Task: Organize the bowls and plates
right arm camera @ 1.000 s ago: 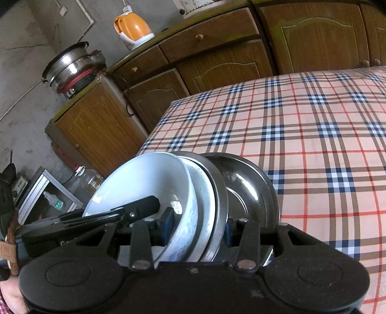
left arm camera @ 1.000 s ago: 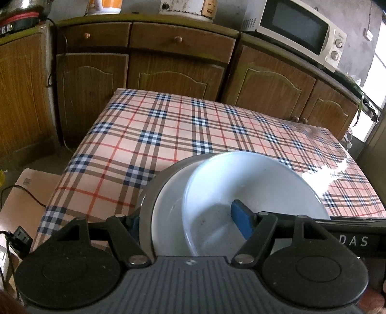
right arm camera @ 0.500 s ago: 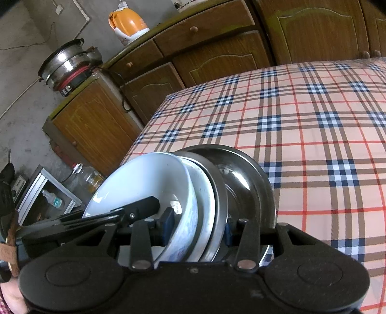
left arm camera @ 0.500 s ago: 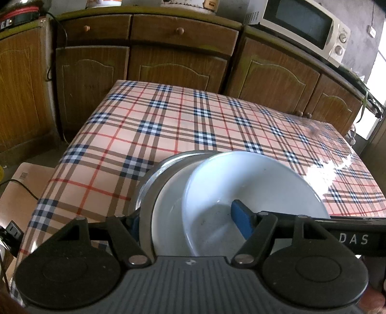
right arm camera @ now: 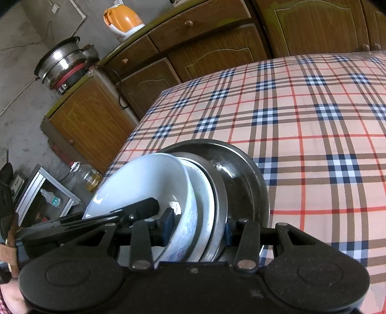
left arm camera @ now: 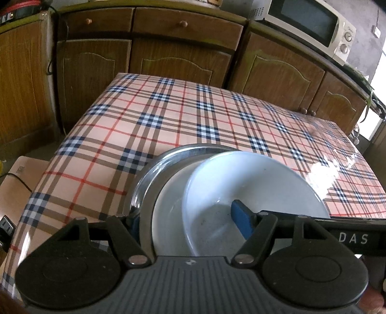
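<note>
Ahead of my tongs the plaid surface [left arm camera: 183, 116] lies bare through the frame's middle. The brown cabinets [left arm camera: 181, 60] wall off its far edge along the top, beside the microwave [left arm camera: 306, 21] upper right.

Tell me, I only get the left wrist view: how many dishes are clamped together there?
Observer: Four. Behind the white bowl, white plate and steel plate stands a darker steel dish.
Visitor: What's that black bar inside the white bowl?
Observer: A finger of the right gripper; its other finger reaches behind the steel plate.
Visitor: Anything on the counter further left?
Observer: An orange kettle.
</note>
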`<action>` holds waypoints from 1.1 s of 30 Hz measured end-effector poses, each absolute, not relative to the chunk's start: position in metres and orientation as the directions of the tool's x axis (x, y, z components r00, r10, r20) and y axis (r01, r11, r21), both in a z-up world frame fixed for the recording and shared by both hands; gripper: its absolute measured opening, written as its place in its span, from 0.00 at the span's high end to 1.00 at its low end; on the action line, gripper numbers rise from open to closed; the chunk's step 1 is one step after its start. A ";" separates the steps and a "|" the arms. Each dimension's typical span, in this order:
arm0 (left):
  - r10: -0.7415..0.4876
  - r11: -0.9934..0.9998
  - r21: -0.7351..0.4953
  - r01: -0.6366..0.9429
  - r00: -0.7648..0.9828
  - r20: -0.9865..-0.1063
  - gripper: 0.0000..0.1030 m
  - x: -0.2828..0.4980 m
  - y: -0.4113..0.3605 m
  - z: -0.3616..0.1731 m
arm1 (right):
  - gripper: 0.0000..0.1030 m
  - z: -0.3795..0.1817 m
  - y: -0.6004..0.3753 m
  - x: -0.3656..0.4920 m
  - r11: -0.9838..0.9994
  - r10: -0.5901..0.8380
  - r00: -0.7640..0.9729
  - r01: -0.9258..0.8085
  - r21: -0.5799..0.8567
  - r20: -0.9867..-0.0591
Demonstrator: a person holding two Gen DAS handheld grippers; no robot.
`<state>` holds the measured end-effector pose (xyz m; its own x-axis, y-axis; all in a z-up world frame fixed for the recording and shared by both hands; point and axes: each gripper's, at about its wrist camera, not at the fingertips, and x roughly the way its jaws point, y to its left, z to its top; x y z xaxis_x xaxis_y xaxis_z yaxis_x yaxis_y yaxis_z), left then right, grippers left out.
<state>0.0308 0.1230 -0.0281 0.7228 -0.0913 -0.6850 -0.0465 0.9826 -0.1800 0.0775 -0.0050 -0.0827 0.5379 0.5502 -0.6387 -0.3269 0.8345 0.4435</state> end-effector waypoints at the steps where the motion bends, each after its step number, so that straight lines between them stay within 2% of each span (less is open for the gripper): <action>1: -0.078 0.986 -0.159 -0.043 0.730 -0.679 0.27 0.030 0.121 -0.027 | 0.53 -0.082 -0.005 0.078 0.835 0.549 0.541 -0.332 0.438 -0.637; 3: -0.048 0.993 -0.110 -0.034 0.744 -0.666 0.26 0.028 0.117 -0.025 | 0.54 -0.080 -0.004 0.078 0.834 0.552 0.544 -0.338 0.437 -0.632; 8: -0.056 0.990 -0.131 -0.043 0.741 -0.669 0.27 0.029 0.122 -0.026 | 0.54 -0.076 -0.001 0.080 0.839 0.544 0.544 -0.357 0.410 -0.639; 11: -0.037 0.993 -0.111 -0.048 0.753 -0.656 0.30 0.025 0.121 -0.020 | 0.54 -0.076 0.000 0.080 0.841 0.541 0.542 -0.363 0.401 -0.643; 18: -0.002 1.000 0.003 0.004 0.779 -0.627 0.31 0.012 0.110 -0.008 | 0.54 -0.071 0.005 0.081 0.851 0.523 0.538 -0.375 0.367 -0.662; 25: -0.015 0.999 0.013 0.032 0.737 -0.676 0.30 0.017 0.110 -0.022 | 0.52 -0.066 0.006 0.083 0.873 0.478 0.537 -0.378 0.309 -0.695; 26: -0.020 0.999 0.008 0.034 0.729 -0.684 0.26 0.018 0.110 -0.025 | 0.52 -0.066 0.006 0.083 0.880 0.464 0.543 -0.373 0.294 -0.700; 33: -0.026 1.000 -0.007 0.029 0.729 -0.684 0.24 0.018 0.113 -0.027 | 0.52 -0.065 0.008 0.082 0.891 0.434 0.548 -0.381 0.249 -0.716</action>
